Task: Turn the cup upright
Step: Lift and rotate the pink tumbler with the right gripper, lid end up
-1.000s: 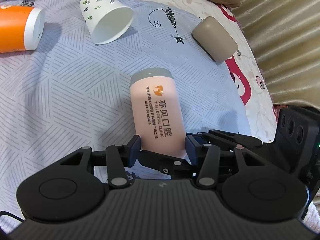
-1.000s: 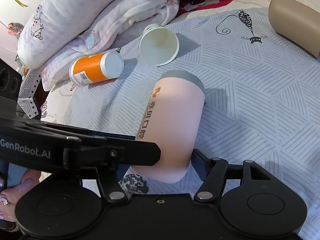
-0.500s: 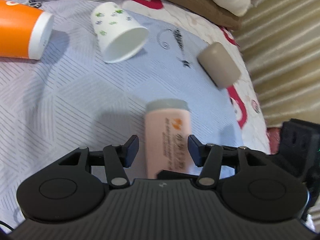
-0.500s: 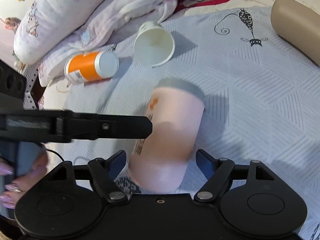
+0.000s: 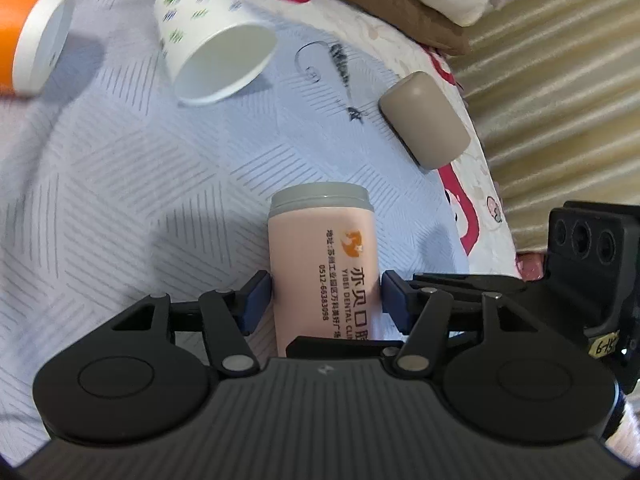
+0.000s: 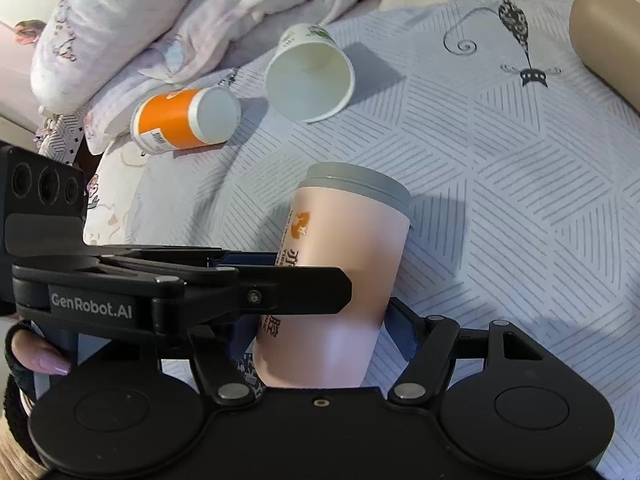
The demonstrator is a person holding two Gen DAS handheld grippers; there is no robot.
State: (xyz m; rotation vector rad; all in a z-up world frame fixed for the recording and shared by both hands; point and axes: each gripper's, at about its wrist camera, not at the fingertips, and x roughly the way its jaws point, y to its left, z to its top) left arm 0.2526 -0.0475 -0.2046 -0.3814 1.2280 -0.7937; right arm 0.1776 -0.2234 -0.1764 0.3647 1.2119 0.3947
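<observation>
A pink cup with a grey lid (image 5: 324,248) (image 6: 344,256) and orange print is between both grippers, lid end pointing away and raised off the bedspread. My right gripper (image 6: 320,340) is shut on the pink cup near its base. My left gripper (image 5: 324,300) straddles the cup's middle; its left pad touches the cup, its right pad stands a little off. The left gripper's body crosses in front of the cup in the right wrist view (image 6: 180,292).
A white paper cup (image 5: 212,44) (image 6: 310,72) lies on its side, mouth toward me. An orange cup (image 6: 184,120) (image 5: 28,36) lies at the left by a rolled quilt (image 6: 160,12). A beige cup (image 5: 424,120) lies right, near the bed edge and ribbed wall (image 5: 560,80).
The pink cup has tipped up from lying on the bedspread. The left gripper lifted away half a second ago and has come back around the cup's middle.
</observation>
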